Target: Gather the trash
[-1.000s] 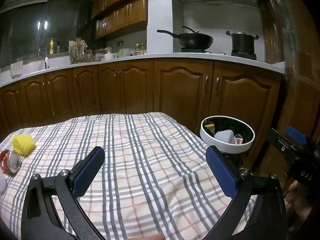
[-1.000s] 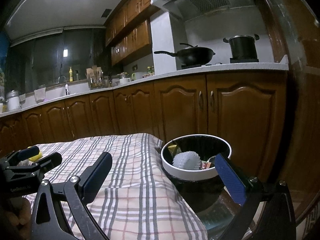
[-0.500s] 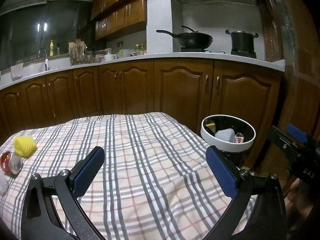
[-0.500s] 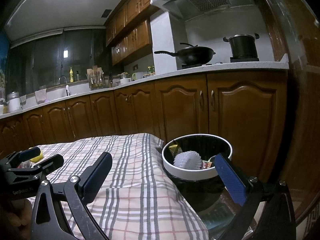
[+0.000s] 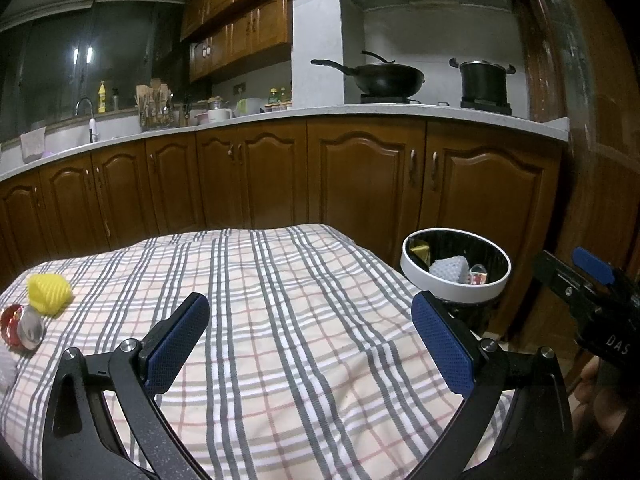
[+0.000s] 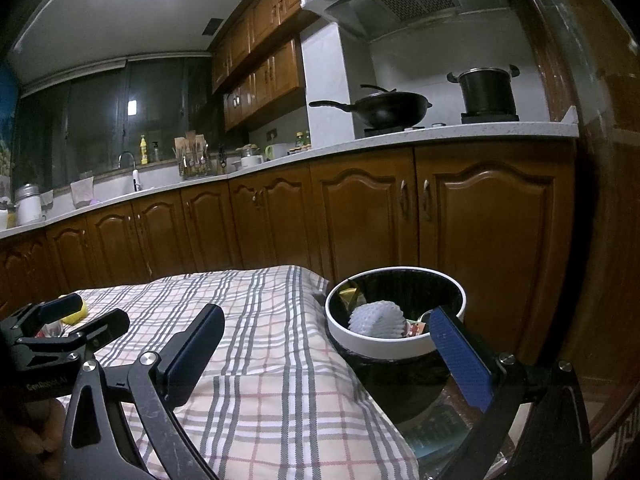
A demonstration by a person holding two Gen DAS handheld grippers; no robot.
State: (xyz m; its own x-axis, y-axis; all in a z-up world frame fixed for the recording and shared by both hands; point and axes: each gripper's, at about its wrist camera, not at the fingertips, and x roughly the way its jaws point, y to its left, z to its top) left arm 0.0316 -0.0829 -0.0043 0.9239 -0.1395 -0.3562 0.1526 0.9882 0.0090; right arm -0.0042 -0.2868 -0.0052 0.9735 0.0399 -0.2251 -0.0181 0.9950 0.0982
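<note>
While three pieces of trash lie at the far left of the table, a yellow foam net [image 5: 49, 294], a red-and-silver wrapper [image 5: 20, 326] and a white scrap [image 5: 6, 364] cut by the frame edge, the bin [image 5: 416, 270] stands just off the table's right end, already holding a white foam net [image 6: 378, 318] and small wrappers. The checked tablecloth [image 5: 280, 320] between them is bare. The left gripper [image 5: 316, 340] hangs above the cloth's near middle, jaws spread wide and empty; the right gripper [image 6: 324, 344] sits near the bin, likewise spread and empty. Probable risks: the light foam net may squash or spring out of a loose pinch; the pads may snag the slack cloth and drag it; a release short of the rim would drop trash on the floor.
</note>
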